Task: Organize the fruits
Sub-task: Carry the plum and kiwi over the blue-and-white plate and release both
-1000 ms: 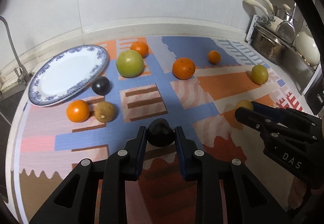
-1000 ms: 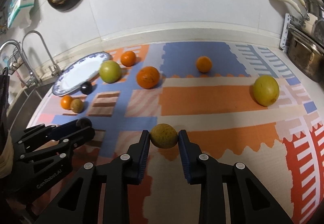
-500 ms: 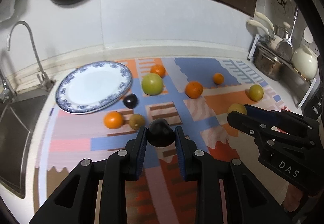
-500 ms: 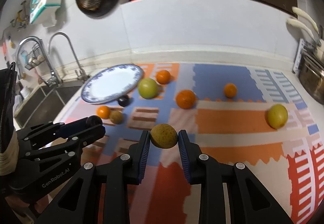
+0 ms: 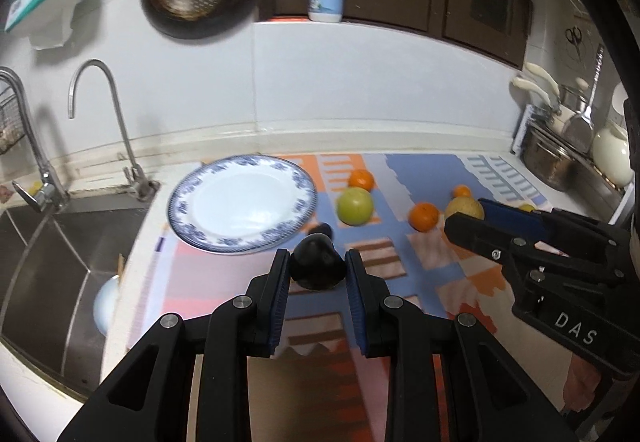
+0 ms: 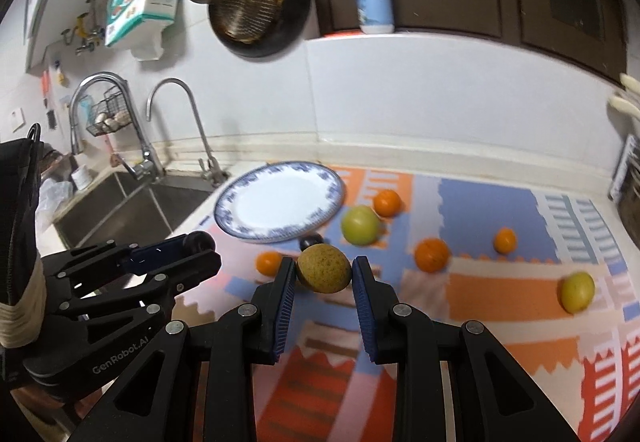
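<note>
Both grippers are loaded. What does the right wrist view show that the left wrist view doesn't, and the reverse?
Only the right wrist view shows the small orange near the left gripper, and the wire basket by the tap. Only the left wrist view shows the pots and kettle at the counter's right end. Both show the empty plate, the green fruit, and each gripper's own catch: dark fruit in the left, brown fruit in the right gripper.
</note>
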Demonstrator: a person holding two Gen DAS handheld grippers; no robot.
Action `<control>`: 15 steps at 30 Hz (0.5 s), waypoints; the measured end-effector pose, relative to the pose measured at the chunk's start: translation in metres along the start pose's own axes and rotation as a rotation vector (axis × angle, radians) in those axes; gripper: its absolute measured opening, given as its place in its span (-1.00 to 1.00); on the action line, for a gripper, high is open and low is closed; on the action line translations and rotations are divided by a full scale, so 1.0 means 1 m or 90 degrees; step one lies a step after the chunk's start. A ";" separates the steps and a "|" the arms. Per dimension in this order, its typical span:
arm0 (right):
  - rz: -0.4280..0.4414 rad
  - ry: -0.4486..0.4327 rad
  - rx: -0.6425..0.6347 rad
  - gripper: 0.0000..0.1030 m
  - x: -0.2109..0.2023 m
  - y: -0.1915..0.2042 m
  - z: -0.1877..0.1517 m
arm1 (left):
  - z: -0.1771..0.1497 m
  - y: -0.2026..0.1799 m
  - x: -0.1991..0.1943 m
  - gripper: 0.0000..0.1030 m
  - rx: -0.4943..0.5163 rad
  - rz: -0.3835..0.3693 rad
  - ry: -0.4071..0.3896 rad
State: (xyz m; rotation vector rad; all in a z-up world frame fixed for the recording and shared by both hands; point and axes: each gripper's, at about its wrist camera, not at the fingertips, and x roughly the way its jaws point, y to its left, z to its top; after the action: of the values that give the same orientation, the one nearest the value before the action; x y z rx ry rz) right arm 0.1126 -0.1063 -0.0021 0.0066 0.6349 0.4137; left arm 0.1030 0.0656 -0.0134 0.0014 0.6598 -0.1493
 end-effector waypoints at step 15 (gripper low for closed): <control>0.054 -0.004 -0.057 -0.41 0.053 0.028 0.042 | 0.023 0.048 0.032 -0.46 -0.023 0.045 -0.011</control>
State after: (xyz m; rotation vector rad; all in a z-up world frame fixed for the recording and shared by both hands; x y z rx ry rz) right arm 0.1652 -0.0555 0.0051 -0.0509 0.6101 0.5242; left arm 0.1483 0.1075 -0.0173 -0.0113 0.6442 -0.0700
